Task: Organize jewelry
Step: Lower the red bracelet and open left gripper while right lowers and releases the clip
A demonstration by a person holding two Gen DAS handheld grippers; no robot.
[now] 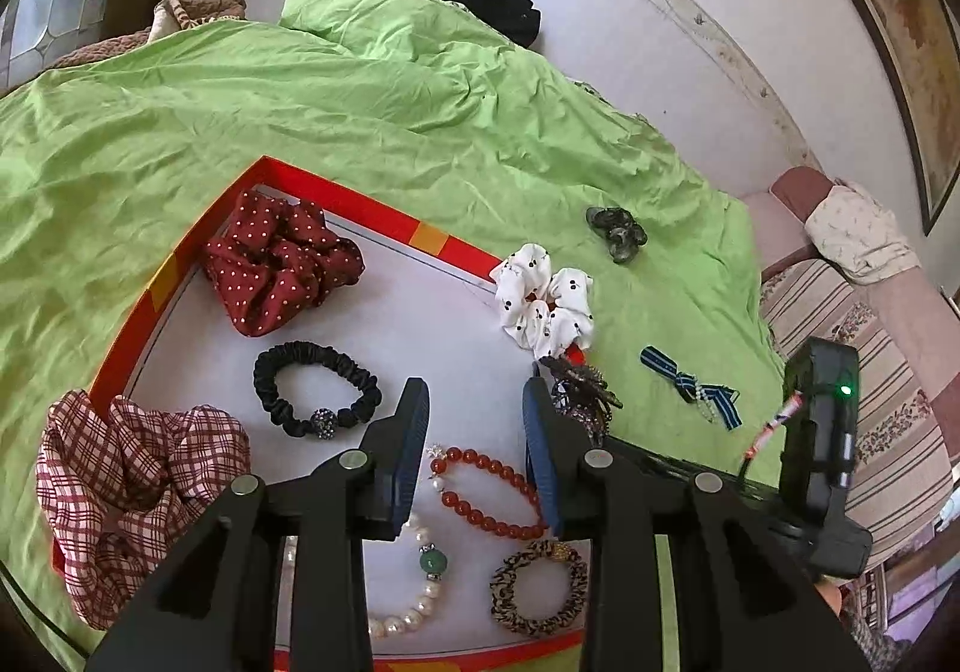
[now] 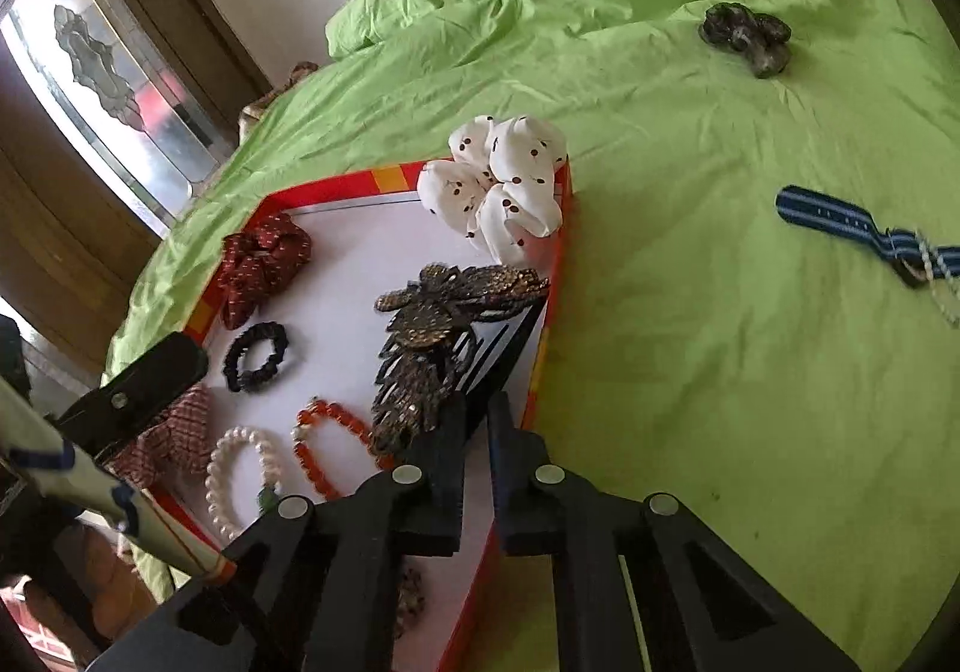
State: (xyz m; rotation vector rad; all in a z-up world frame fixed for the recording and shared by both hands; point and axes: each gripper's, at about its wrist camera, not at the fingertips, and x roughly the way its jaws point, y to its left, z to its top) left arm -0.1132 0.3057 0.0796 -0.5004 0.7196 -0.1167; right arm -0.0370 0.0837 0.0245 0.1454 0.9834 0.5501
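Two claws hovering over a red-rimmed tray [image 1: 336, 198] of jewelry on a green-sheeted bed [image 1: 300, 90].

The left claw [image 1: 474, 450] is standing released and empty above the red bead bracelet [image 1: 486, 492]. Only the right wrist view is showing the right claw [image 2: 477, 432] clenching on the bronze hair clip [image 2: 432, 336] over the tray; the left view is showing the leopard hair tie [image 1: 537, 588] whole.
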